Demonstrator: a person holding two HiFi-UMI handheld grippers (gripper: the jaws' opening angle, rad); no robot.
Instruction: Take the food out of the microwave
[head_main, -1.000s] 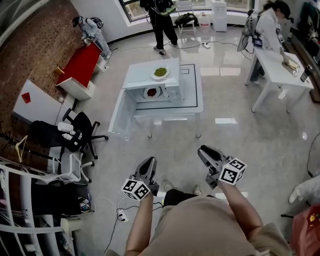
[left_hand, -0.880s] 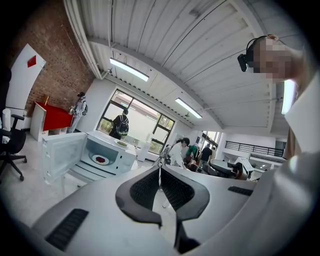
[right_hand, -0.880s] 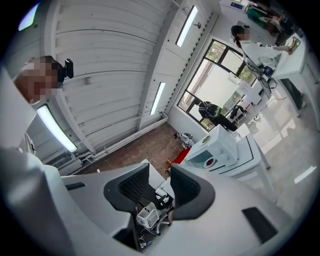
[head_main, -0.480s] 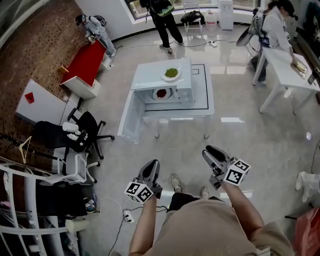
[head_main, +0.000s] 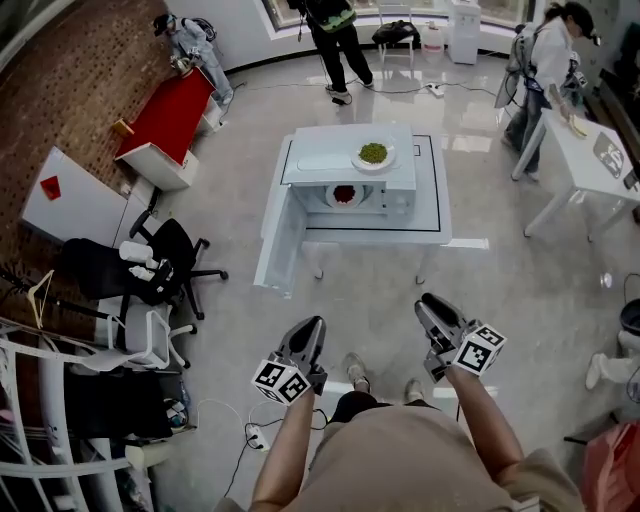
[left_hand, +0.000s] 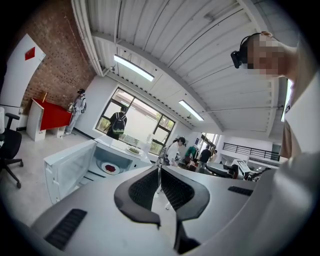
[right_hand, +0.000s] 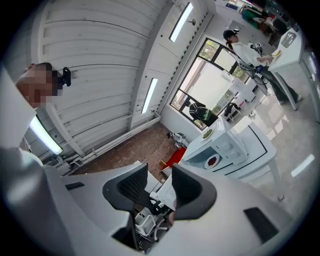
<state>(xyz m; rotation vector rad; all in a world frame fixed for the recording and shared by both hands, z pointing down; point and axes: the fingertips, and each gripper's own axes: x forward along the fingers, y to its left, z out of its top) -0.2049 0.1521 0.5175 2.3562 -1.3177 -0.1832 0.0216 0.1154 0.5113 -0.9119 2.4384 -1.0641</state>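
My left gripper (left_hand: 159, 172) points level ahead of me. Its pads are drawn almost together, with only a thin slit between them, and it has hold of nothing. My right gripper (right_hand: 160, 179) is beside it, also level. Its jaws have just been opening and now stand wide apart, with nothing between them. Both are low in the head view, above the shiny floor (head_main: 520, 280).

The microwave (head_main: 330, 155) is well apart from them, straight ahead on a low white table (head_main: 430, 215). Its door (head_main: 277, 240) is swung open toward my left. The plate of red food (head_main: 344, 194) sits inside the open cavity. A plate of green food (head_main: 373, 153) rests on top of the microwave, toward its right end. A black office chair (head_main: 165, 260) stands off to the left.
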